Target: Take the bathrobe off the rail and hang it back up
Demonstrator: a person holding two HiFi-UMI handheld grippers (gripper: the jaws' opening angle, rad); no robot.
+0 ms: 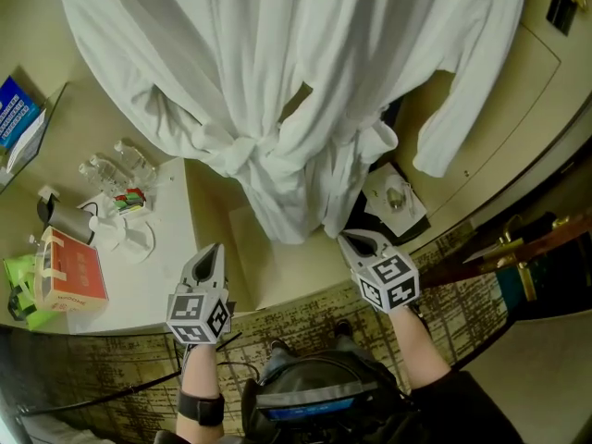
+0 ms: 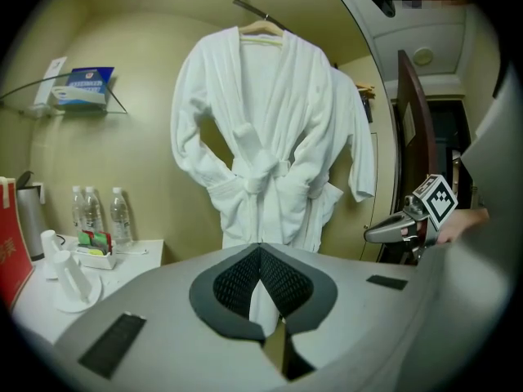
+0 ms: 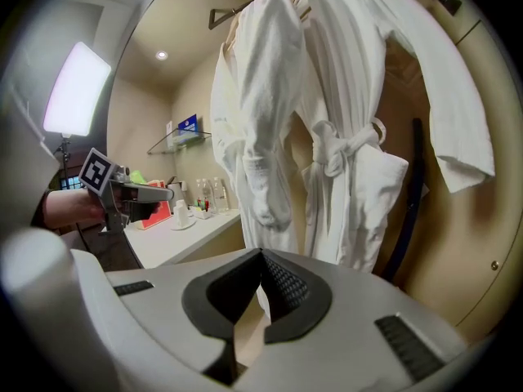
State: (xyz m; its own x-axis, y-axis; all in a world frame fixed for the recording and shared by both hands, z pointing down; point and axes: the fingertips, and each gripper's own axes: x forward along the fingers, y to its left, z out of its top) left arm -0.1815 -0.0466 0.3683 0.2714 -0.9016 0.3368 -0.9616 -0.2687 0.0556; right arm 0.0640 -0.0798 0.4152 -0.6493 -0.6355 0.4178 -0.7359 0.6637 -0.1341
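While the bathrobe hangs by its hanger from the rail, belt knotted at the waist, you hold both tools low and well short of it, next to the surface. Your left hand-held gripper and right hand-held gripper are clenched on nothing, likely because no grasp has begun. Lifting the robe off means reaching up to the hanger.

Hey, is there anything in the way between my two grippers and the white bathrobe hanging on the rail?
Nothing visible. The left gripper and right gripper, both shut and empty, point at the bathrobe across open air. The white counter with its water bottles sits off to the left, outside both paths.
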